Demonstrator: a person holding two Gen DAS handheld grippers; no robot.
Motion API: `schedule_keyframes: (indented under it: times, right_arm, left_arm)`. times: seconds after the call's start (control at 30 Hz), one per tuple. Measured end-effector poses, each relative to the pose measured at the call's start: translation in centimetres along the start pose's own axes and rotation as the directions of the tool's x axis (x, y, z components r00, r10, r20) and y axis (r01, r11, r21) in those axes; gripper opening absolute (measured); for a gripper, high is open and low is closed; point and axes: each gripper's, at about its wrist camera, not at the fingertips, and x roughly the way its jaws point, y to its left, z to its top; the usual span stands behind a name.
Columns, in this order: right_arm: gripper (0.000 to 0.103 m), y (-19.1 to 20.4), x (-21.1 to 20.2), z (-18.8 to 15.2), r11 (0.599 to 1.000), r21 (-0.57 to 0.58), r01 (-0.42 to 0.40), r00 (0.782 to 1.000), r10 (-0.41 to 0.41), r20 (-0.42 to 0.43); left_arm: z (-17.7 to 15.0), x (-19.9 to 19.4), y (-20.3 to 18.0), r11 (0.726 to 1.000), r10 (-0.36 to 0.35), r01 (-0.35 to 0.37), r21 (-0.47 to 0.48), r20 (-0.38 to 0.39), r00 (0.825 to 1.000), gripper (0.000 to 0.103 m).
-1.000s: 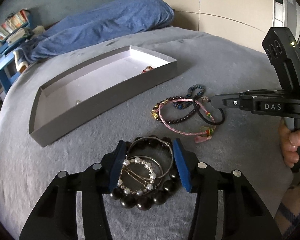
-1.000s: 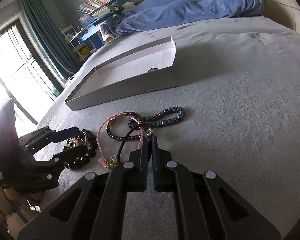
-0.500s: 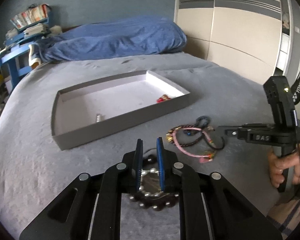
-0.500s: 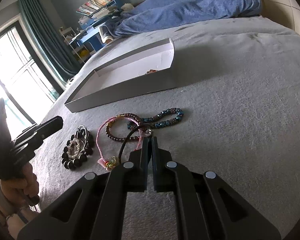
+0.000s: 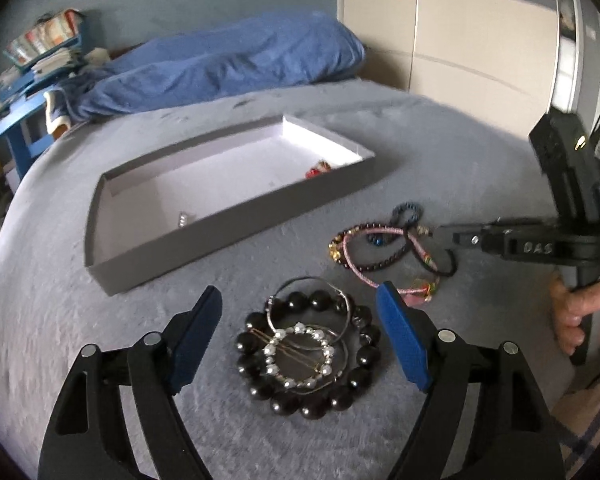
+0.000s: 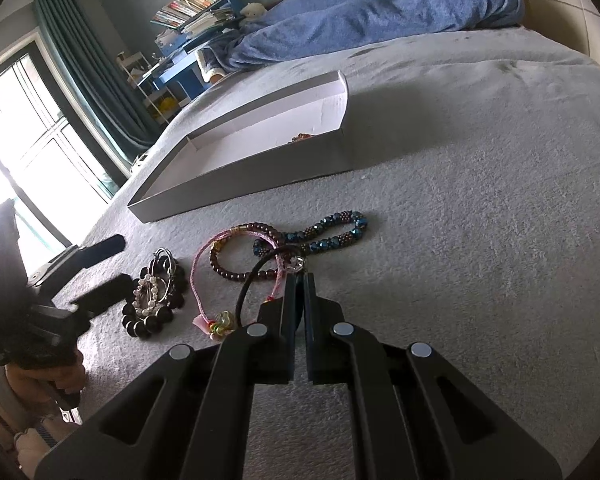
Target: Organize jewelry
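A black bead bracelet (image 5: pixel 306 360) lies on the grey bed cover with silver hoops and a pearl ring (image 5: pixel 300 350) on top of it. My left gripper (image 5: pixel 300 312) is open, its blue pads either side of this pile and just short of it. The pile also shows in the right wrist view (image 6: pixel 152 294). A tangle of a pink cord bracelet (image 6: pixel 198 276), a dark red bead bracelet (image 6: pixel 236 248), a blue bead bracelet (image 6: pixel 324 234) and a black band (image 6: pixel 256 276) lies to the right. My right gripper (image 6: pixel 299 280) is shut, its tips at the tangle's small charm.
A shallow grey box (image 5: pixel 148 248) with a white floor lies beyond the jewelry; a small red piece (image 5: pixel 318 170) and a tiny silver piece (image 5: pixel 183 220) lie in it. A blue duvet (image 5: pixel 220 68) is heaped at the far end of the bed.
My left gripper was around the bead pile, then rose shut and empty, and now has dropped back and opened wide around it. The right gripper has stayed shut at the tangle.
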Motion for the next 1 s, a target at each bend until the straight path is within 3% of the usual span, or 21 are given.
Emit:
schedule_keyframes:
  times: [0.13,0.2,0.4,0.47,0.6,0.73,0.87,1.0]
  right_arm:
    - [0.004,0.1,0.1,0.0,1.000,0.003,-0.001,1.000,0.001,-0.004]
    - [0.004,0.1,0.1,0.0,1.000,0.004,-0.002,1.000,0.002,-0.005]
    - [0.004,0.1,0.0,-0.1,1.000,0.003,-0.001,1.000,0.001,-0.004]
    - [0.004,0.1,-0.1,-0.1,1.000,0.001,-0.001,1.000,0.001,0.002]
    - [0.004,0.2,-0.3,-0.1,1.000,0.000,-0.002,1.000,0.002,0.016]
    - [0.004,0.2,-0.2,-0.1,1.000,-0.001,-0.001,1.000,0.001,0.013]
    - [0.004,0.2,-0.2,-0.1,1.000,0.002,-0.002,1.000,0.002,0.010]
    - [0.004,0.2,-0.2,-0.1,1.000,0.003,-0.003,1.000,0.003,0.009]
  left_arm:
    - [0.3,1.6,-0.3,1.000,0.017,-0.016,0.010,-0.054,0.998,0.068]
    - [0.3,2.3,-0.2,1.000,0.011,-0.010,0.008,-0.082,0.997,0.050]
    - [0.2,1.5,0.1,1.000,0.003,-0.004,-0.005,-0.048,0.999,0.045]
    - [0.4,1.0,0.6,1.000,0.018,-0.019,-0.019,-0.033,0.999,0.011]
    - [0.7,-0.3,1.8,0.998,0.010,-0.009,-0.066,0.011,1.000,0.007]
    - [0.9,-0.2,2.4,0.996,-0.018,0.017,-0.082,-0.010,1.000,0.007]
    - [0.6,0.1,2.0,0.998,-0.040,0.039,-0.053,-0.023,0.999,0.032]
    - [0.4,1.2,1.3,1.000,-0.026,0.026,-0.003,-0.069,0.997,0.033]
